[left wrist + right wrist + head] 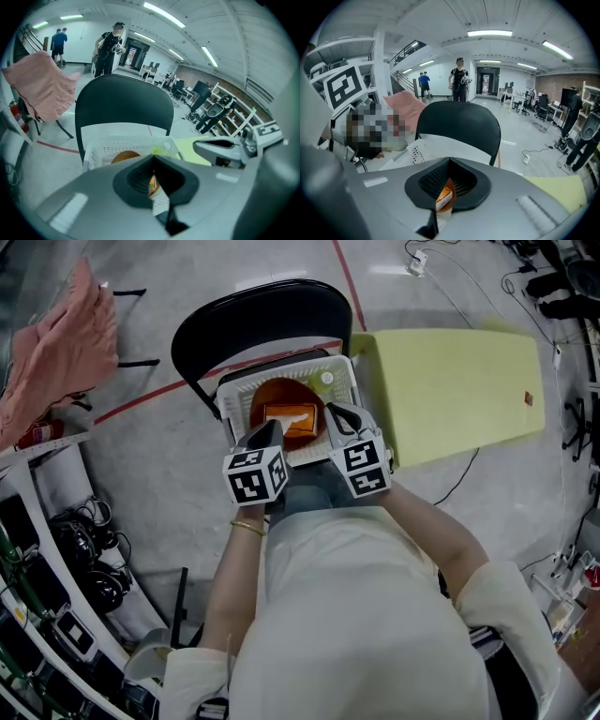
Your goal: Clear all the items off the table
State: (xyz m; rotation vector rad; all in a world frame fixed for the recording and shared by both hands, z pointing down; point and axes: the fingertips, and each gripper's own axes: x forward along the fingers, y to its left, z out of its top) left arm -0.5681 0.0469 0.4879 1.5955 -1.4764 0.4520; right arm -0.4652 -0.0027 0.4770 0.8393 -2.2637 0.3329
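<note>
I'm hovering the left gripper (272,429) and right gripper (337,412), jaws closed and empty, above the basket (246,382); an orange box (292,420) is lying inside.

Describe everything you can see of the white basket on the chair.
The white basket is rectangular and looks like plastic, with walls perforated by rows of small holes. It sits level on the seat of the black chair, beside a corner of the yellow-green table. Inside lie an orange round dish, an orange-and-white box on top of it, and a small pale-green item in a far corner.
</note>
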